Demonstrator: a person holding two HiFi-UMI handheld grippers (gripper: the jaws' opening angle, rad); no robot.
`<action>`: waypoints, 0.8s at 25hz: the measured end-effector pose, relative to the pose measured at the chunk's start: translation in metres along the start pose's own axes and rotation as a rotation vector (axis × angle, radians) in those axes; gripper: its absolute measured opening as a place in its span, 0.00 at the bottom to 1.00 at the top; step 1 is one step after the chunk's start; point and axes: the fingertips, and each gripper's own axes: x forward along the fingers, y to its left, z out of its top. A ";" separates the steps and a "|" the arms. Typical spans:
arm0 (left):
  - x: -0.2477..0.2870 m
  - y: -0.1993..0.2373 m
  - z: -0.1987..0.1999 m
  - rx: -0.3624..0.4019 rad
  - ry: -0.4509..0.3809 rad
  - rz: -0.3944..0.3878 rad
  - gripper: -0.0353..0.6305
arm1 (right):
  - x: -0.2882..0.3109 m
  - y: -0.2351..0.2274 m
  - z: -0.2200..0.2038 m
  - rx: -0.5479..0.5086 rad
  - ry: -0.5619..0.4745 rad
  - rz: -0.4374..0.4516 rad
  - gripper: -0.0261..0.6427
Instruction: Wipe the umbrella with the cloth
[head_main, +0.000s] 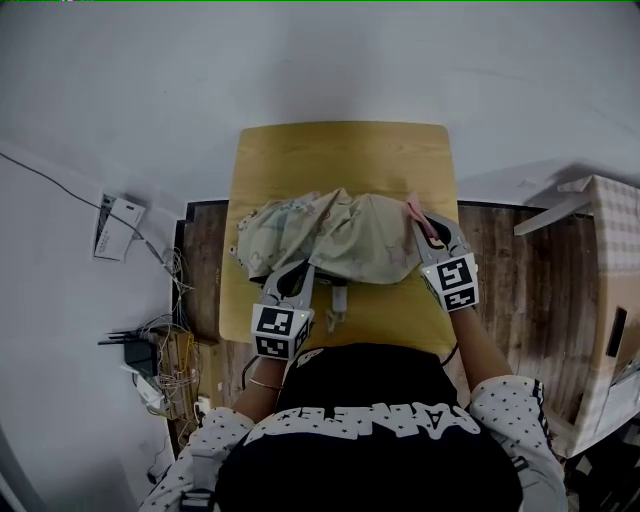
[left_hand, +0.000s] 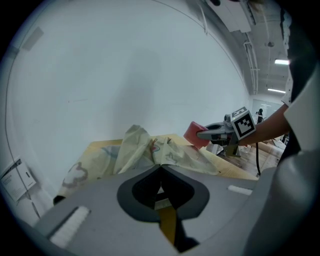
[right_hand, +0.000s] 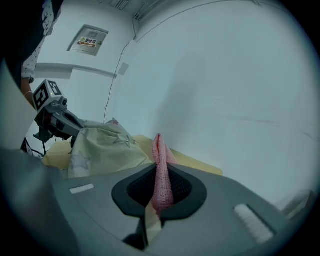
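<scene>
The left hand-held gripper (head_main: 292, 278) is pinching the umbrella's (head_main: 340, 235) edge on the worktop (head_main: 340, 150); the right hand-held gripper (head_main: 425, 232) is clamping the pink cloth (right_hand: 161, 175) against it.

The umbrella (head_main: 335, 235) is lying collapsed across the middle of the wooden table (head_main: 340, 150). Its pale cream canopy, printed with faint stars and small figures, is bunching into loose, crumpled folds, one of them rising in a soft peak. Its near left edge is sitting pinched at the tips of the left tongs (head_main: 300, 272), which are pressing together. The cloth (right_hand: 161, 170) is a narrow pink piece with an open knit. It is standing upright, squeezed between the closed right tongs (right_hand: 157, 150), with its top poking out above them. It is sitting at the umbrella's right end, just beside the canopy; whether the two are touching cannot be told.
</scene>
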 end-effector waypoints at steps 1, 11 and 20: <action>0.000 0.000 0.000 -0.006 0.000 0.003 0.06 | 0.002 -0.002 -0.003 -0.010 0.009 0.002 0.09; -0.001 0.005 -0.002 -0.016 0.005 0.020 0.06 | 0.011 0.005 -0.026 -0.017 0.074 0.053 0.09; -0.001 0.005 -0.003 -0.008 0.008 0.005 0.06 | 0.005 0.023 -0.037 -0.017 0.099 0.100 0.09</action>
